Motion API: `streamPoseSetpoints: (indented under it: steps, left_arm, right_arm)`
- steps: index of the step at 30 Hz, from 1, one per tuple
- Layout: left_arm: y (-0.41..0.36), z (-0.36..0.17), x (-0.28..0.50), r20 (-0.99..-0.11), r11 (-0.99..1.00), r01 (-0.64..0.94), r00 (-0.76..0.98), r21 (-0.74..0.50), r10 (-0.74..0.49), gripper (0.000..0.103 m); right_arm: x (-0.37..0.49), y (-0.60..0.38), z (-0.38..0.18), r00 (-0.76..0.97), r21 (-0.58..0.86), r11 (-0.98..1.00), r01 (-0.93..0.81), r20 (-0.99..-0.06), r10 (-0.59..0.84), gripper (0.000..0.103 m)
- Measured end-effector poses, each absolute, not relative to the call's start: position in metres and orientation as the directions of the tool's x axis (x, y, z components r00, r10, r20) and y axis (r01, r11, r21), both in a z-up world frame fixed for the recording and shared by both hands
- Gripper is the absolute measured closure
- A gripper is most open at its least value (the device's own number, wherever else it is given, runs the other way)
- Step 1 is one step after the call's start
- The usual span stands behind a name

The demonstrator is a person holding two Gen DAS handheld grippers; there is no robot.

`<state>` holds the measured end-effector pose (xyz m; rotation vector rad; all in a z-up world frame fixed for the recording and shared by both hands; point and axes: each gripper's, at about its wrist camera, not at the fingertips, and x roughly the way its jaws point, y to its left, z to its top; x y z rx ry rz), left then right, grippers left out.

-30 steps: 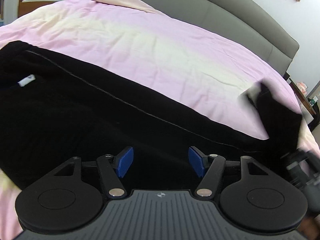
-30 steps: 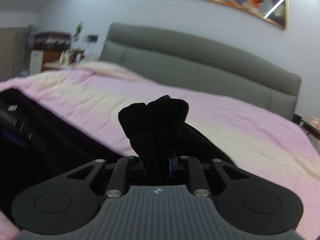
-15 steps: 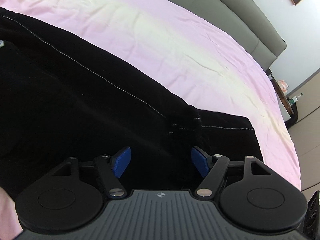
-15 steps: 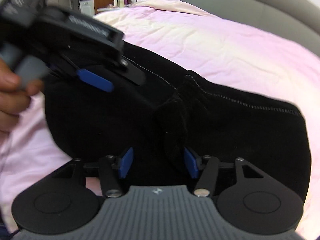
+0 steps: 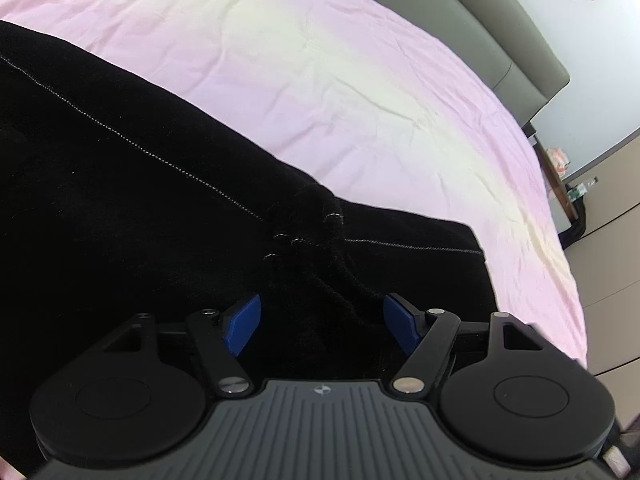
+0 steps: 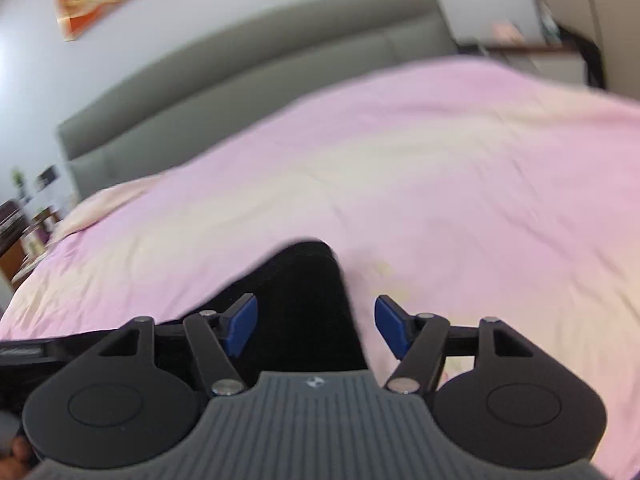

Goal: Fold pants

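Black pants [image 5: 140,216] flat on pink bedspread [image 5: 360,92], well short of grey headboard [image 5: 500,32], long axis parallel to it, one fold seemingly laid, more probably due; left gripper [image 5: 322,324] agape, empty; right gripper [image 6: 316,324] opening, cloth between, unpinched.

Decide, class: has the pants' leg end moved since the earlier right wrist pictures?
Yes. The pants leg end, earlier clamped upright before the headboard, now lies on the pink duvet between the opening right gripper.
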<state>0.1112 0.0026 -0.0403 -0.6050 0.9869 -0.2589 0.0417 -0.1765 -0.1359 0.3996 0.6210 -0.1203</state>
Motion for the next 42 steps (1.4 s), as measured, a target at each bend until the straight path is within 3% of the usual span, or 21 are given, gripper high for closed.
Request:
streamPoseSetpoints:
  steps: [3, 6, 8, 11, 13, 15, 18, 21, 23, 26, 28, 30, 32, 33, 35, 37, 38, 42]
  left_arm:
    - [0.006, -0.040, 0.102, -0.647, 0.761, -0.043, 0.560, -0.647, -0.518, 0.019]
    - [-0.009, -0.050, 0.108, -0.737, 0.836, -0.038, 0.496, -0.548, -0.460, 0.019]
    - [-0.020, -0.064, 0.110, -0.795, 0.899, -0.002, 0.467, -0.439, -0.387, 0.042]
    - [-0.006, -0.066, 0.101, -0.755, 0.868, -0.050, 0.519, -0.494, -0.400, 0.064]
    - [-0.002, -0.050, 0.092, -0.718, 0.872, -0.033, 0.583, -0.488, -0.380, 0.065]
    - [-0.006, -0.048, 0.093, -0.752, 0.911, 0.003, 0.563, -0.413, -0.343, 0.068]
    - [0.007, -0.074, 0.098, -0.773, 0.886, -0.034, 0.505, -0.462, -0.384, 0.060]
    - [0.019, -0.082, 0.095, -0.750, 0.851, -0.050, 0.502, -0.523, -0.431, 0.057]
    - [0.024, -0.077, 0.089, -0.729, 0.832, -0.056, 0.516, -0.553, -0.450, 0.050]
    - [0.036, -0.069, 0.076, -0.709, 0.819, -0.072, 0.547, -0.570, -0.446, 0.041]
    - [0.052, -0.062, 0.064, -0.695, 0.811, -0.088, 0.574, -0.578, -0.433, 0.041]
    - [0.072, -0.056, 0.050, -0.680, 0.797, -0.110, 0.599, -0.593, -0.423, 0.041]
    - [0.098, -0.051, 0.034, -0.669, 0.791, -0.142, 0.634, -0.594, -0.389, 0.041]
    - [0.112, -0.046, 0.026, -0.667, 0.793, -0.162, 0.653, -0.587, -0.360, 0.041]
    - [0.146, -0.038, 0.020, -0.666, 0.796, -0.214, 0.688, -0.566, -0.289, 0.041]
    - [0.179, -0.033, 0.005, -0.667, 0.784, -0.275, 0.711, -0.557, -0.224, 0.040]
    - [0.192, -0.029, -0.001, -0.666, 0.766, -0.318, 0.723, -0.558, -0.185, 0.037]
    - [0.259, -0.034, -0.032, -0.659, 0.674, -0.449, 0.748, -0.587, -0.075, 0.024]
  right_arm:
    - [0.056, -0.190, -0.156, 0.745, 0.433, 0.840, 0.327, -0.665, 0.053, 0.040]
    - [0.067, -0.202, -0.177, 0.711, 0.561, 0.747, 0.357, -0.682, 0.172, 0.044]
    - [0.075, -0.208, -0.188, 0.692, 0.629, 0.696, 0.347, -0.672, 0.262, 0.063]
    - [0.077, -0.202, -0.180, 0.726, 0.651, 0.706, 0.279, -0.624, 0.289, 0.073]
    - [0.074, -0.188, -0.167, 0.769, 0.618, 0.767, 0.172, -0.571, 0.288, 0.073]
    - [0.078, -0.181, -0.165, 0.750, 0.547, 0.824, 0.147, -0.605, 0.269, 0.073]
    - [0.088, -0.171, -0.178, 0.662, 0.452, 0.868, 0.208, -0.718, 0.215, 0.069]
    - [0.092, -0.167, -0.180, 0.648, 0.407, 0.887, 0.217, -0.740, 0.180, 0.060]
    - [0.085, -0.163, -0.172, 0.694, 0.373, 0.901, 0.221, -0.709, 0.123, 0.059]
    - [0.061, -0.135, -0.143, 0.838, 0.191, 0.965, 0.178, -0.543, -0.047, 0.059]
    - [0.051, -0.104, -0.130, 0.886, 0.138, 0.990, -0.007, -0.459, 0.071, 0.059]
    - [0.055, -0.073, -0.131, 0.848, 0.132, 0.976, -0.172, -0.484, 0.215, 0.064]
    - [0.065, -0.035, -0.139, 0.789, 0.113, 0.949, -0.293, -0.532, 0.307, 0.086]
    - [0.068, -0.016, -0.144, 0.777, 0.076, 0.941, -0.330, -0.544, 0.316, 0.088]
    - [0.075, 0.012, -0.158, 0.761, 0.040, 0.934, -0.356, -0.567, 0.315, 0.090]
    - [0.091, 0.032, -0.188, 0.646, 0.111, 0.925, -0.364, -0.686, 0.336, 0.090]
    - [0.095, 0.035, -0.200, 0.627, 0.132, 0.925, -0.357, -0.700, 0.342, 0.090]
    - [0.081, 0.040, -0.186, 0.731, 0.107, 0.951, -0.289, -0.617, 0.291, 0.089]
